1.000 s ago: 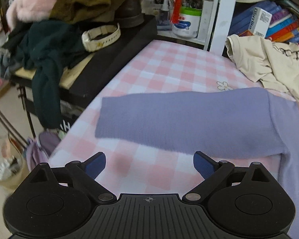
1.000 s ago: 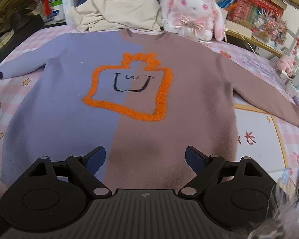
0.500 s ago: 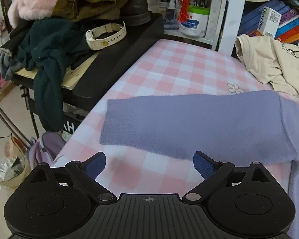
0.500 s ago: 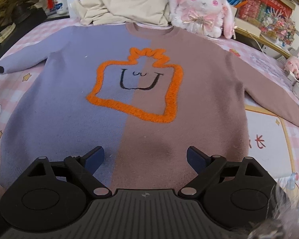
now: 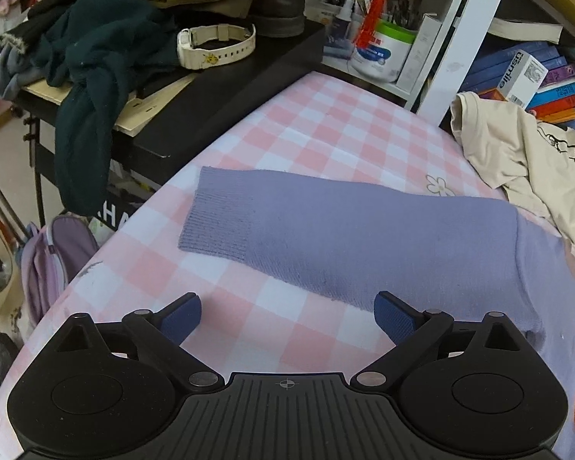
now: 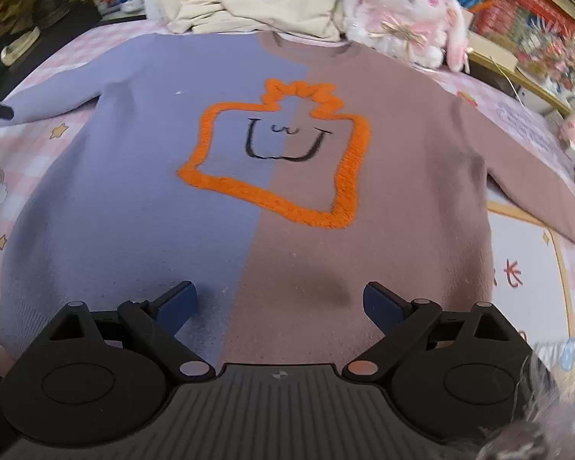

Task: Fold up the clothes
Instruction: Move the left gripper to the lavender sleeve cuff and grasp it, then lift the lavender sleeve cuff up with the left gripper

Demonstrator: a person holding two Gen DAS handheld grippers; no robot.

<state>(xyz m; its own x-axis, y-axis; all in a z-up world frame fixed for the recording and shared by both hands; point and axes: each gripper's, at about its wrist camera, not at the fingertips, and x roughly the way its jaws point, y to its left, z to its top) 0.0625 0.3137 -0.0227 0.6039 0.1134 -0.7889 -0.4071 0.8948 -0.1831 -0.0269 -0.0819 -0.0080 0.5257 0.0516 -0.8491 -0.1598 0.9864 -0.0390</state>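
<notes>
A two-tone sweater (image 6: pixel 249 199), lilac on one half and dusty brown on the other with an orange fuzzy outline on the chest, lies flat and face up on a pink checked bed. Its lilac sleeve (image 5: pixel 345 226) stretches out toward the bed's left edge. My left gripper (image 5: pixel 287 316) hovers open just short of that sleeve, nothing between its blue pads. My right gripper (image 6: pixel 280 303) hangs over the sweater's lower hem, straddling the colour seam; its jaws are opening and nothing is pinched between them.
A cream garment (image 5: pixel 517 161) lies crumpled at the head of the bed beside a plush rabbit (image 6: pixel 402 7). A black side table (image 5: pixel 211 107) piled with dark clothes and a white watch (image 5: pixel 214 46) borders the bed's left edge. Bookshelves stand behind.
The left view has rolled and shifted, so the sleeve's cuff now sits farther from the left pad. The right gripper's jaws have spread slightly and the sweater looks a little nearer.
</notes>
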